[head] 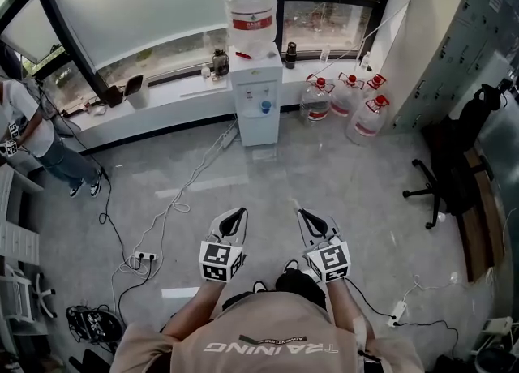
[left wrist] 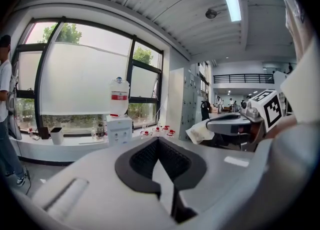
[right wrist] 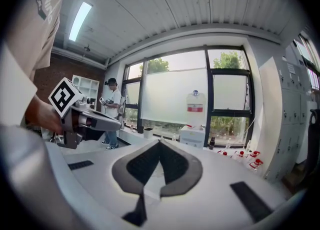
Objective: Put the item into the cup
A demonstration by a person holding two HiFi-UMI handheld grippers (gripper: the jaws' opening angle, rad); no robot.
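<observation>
While the person stands on the grey floor [head: 340, 177] facing the dispenser [head: 255, 96], both grippers are held out side by side, near each other but apart. The left gripper [head: 240, 211] has its jaws pressed together at the tips, with nothing between them. The right gripper [head: 298, 211] is the same, tips meeting, empty. No view shows the item or the cup, so only floor lies beneath the fingers, with the dispenser well ahead.

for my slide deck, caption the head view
Shut and empty, left hand-held gripper and right hand-held gripper face a water dispenser
</observation>
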